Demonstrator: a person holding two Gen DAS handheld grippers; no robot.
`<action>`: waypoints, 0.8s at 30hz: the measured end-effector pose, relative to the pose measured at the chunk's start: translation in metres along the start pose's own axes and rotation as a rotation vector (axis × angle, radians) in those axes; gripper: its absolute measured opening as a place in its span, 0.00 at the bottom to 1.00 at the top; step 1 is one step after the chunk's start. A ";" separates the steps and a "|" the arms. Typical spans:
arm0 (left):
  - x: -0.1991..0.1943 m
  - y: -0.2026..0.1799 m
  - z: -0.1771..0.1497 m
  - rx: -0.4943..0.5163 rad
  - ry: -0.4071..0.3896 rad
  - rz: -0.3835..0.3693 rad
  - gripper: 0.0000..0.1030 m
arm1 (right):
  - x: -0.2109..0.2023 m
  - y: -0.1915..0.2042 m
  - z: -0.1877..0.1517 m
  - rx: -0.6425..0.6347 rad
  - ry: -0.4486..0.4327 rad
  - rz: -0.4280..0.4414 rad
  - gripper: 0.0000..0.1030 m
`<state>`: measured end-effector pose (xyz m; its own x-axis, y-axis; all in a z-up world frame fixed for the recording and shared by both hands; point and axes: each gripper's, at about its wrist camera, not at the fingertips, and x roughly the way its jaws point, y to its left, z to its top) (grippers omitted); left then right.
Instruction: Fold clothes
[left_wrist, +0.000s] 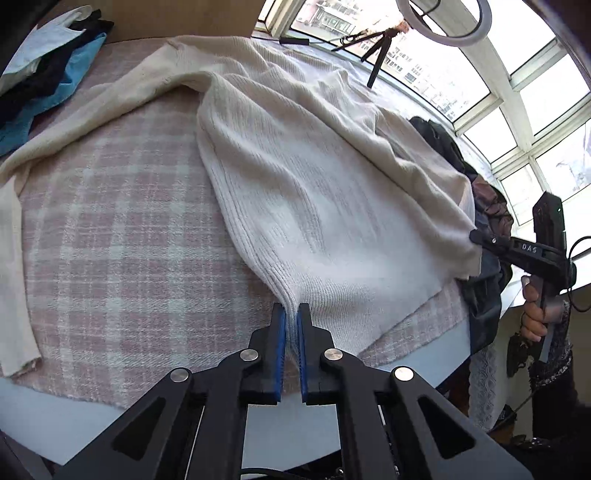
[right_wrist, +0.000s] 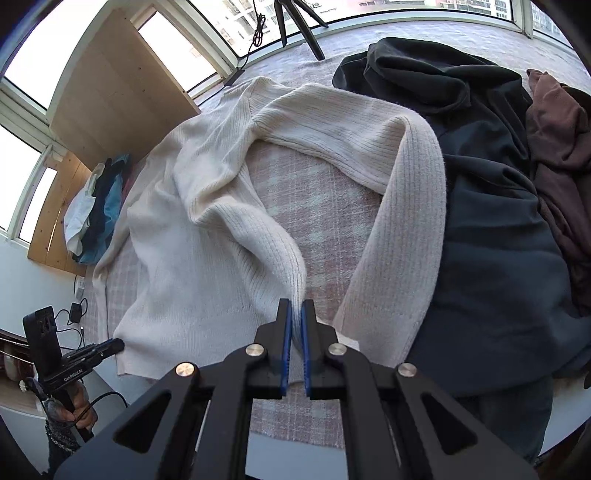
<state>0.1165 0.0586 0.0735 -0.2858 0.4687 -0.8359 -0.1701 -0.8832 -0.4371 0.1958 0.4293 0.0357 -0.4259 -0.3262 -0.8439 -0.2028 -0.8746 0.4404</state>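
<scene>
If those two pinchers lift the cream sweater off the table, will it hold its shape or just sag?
It will probably sag: the cream sweater already bunches into soft pleats where the left gripper pinches its hem. The loose sleeve would likely dangle, as it drapes limply now. The ribbed knit looks grippy, so it seems unlikely to slip from the right gripper.

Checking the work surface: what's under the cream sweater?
The cream knit sweater lies on a pink plaid cloth over a white table. Whether anything else lies beneath the sweater can't be seen.
</scene>
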 end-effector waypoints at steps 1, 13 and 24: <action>-0.024 0.009 -0.003 -0.010 -0.024 0.011 0.05 | -0.006 0.009 -0.006 -0.001 0.003 0.032 0.05; -0.051 0.076 -0.045 -0.058 0.072 0.146 0.05 | 0.029 0.063 -0.077 0.034 0.161 0.110 0.05; -0.055 0.096 -0.025 0.014 0.182 0.192 0.07 | 0.015 0.089 -0.072 -0.087 0.175 -0.020 0.09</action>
<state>0.1394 -0.0526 0.0696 -0.1402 0.2810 -0.9494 -0.1426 -0.9546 -0.2615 0.2348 0.3207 0.0396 -0.2616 -0.3594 -0.8958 -0.1290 -0.9067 0.4015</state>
